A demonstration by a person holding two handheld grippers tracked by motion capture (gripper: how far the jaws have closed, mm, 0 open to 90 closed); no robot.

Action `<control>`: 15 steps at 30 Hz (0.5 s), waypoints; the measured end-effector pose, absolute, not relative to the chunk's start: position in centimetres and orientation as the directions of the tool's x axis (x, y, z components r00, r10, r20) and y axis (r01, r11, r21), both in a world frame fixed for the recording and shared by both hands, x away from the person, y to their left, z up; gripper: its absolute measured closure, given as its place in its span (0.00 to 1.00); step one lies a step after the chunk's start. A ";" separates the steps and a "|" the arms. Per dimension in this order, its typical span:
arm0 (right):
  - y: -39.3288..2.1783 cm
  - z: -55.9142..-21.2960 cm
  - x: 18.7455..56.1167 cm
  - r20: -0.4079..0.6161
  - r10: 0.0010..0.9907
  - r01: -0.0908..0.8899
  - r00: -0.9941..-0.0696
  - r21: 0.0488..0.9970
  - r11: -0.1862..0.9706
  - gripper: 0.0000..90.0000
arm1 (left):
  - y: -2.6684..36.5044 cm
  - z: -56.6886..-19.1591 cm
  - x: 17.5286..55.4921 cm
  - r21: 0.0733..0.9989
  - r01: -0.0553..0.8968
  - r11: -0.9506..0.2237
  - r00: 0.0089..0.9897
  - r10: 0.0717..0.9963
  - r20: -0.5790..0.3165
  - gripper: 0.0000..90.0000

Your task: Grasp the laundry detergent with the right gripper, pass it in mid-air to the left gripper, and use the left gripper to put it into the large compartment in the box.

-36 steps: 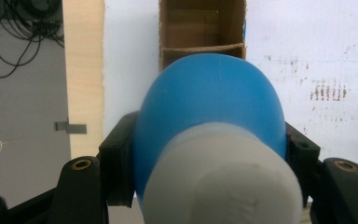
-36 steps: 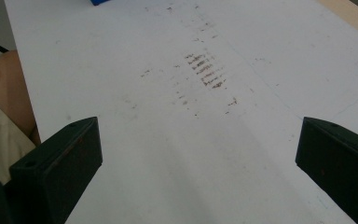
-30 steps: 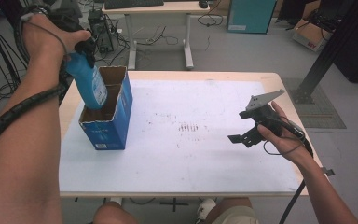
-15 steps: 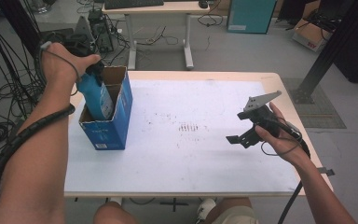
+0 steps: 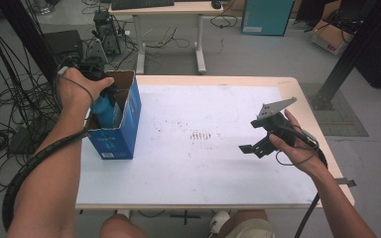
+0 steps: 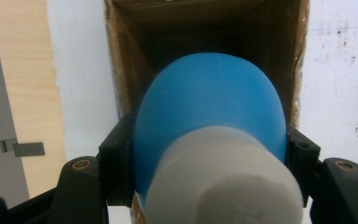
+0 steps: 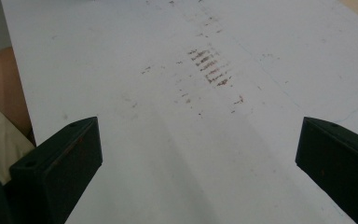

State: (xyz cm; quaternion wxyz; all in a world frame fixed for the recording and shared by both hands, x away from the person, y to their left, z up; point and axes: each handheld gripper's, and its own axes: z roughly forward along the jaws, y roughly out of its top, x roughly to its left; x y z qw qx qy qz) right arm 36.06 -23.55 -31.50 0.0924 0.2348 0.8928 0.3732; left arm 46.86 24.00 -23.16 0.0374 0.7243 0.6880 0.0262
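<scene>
A blue bottle (image 6: 209, 102) with a white cap (image 6: 223, 182) is clamped between the black jaws of my left gripper (image 6: 209, 154), cap end toward the camera. It hangs bottom-first inside the open blue cardboard box (image 5: 121, 129) at the table's left edge. In the high view the bottle (image 5: 106, 110) sits partly below the box rim, with the hand over it. My right gripper (image 5: 258, 141) hovers over the right part of the white table (image 5: 203, 168). Its jaws stand wide open with nothing between them, as the right gripper view (image 7: 198, 154) shows.
Dark smudge marks (image 5: 201, 135) lie mid-table. Cables (image 5: 10, 114) sprawl on the floor to the left of the table. A desk (image 5: 168, 10) stands behind, a teal cabinet (image 5: 265, 15) and a cardboard carton (image 5: 330, 37) at the back right, and a black post (image 5: 352, 54) at the right.
My left hand has come down with the blue bottle, from above the box to partly inside it. The right gripper has stayed where it was.
</scene>
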 end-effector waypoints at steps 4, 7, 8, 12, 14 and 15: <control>-23.5 -31.8 36.1 0.010 0.484 0.349 -0.875 0.705 0.617 0.00 | 23.7 -24.1 47.0 0.083 0.995 -0.061 0.063 0.998 -0.018 0.41; -23.5 -32.0 36.1 0.010 0.483 0.350 -0.876 0.704 0.618 0.00 | 23.6 -24.7 47.1 0.084 0.994 -0.065 0.067 0.998 -0.021 0.41; -23.5 -32.1 36.1 0.013 0.486 0.354 -0.874 0.702 0.618 0.00 | 23.5 -24.8 47.1 0.088 0.994 -0.065 0.067 0.998 -0.021 0.41; -23.5 -32.3 36.2 0.009 0.490 0.356 -0.872 0.699 0.621 0.00 | 23.4 -25.4 47.3 0.084 0.994 -0.075 0.076 0.997 -0.017 0.41; -23.5 -32.3 36.2 0.008 0.488 0.355 -0.873 0.698 0.622 0.00 | 23.3 -25.6 47.3 0.089 0.993 -0.077 0.079 0.997 -0.016 0.41; -23.5 -32.3 36.2 0.005 0.489 0.353 -0.872 0.699 0.622 0.00 | 23.3 -25.8 47.3 0.086 0.993 -0.081 0.083 0.996 -0.015 0.41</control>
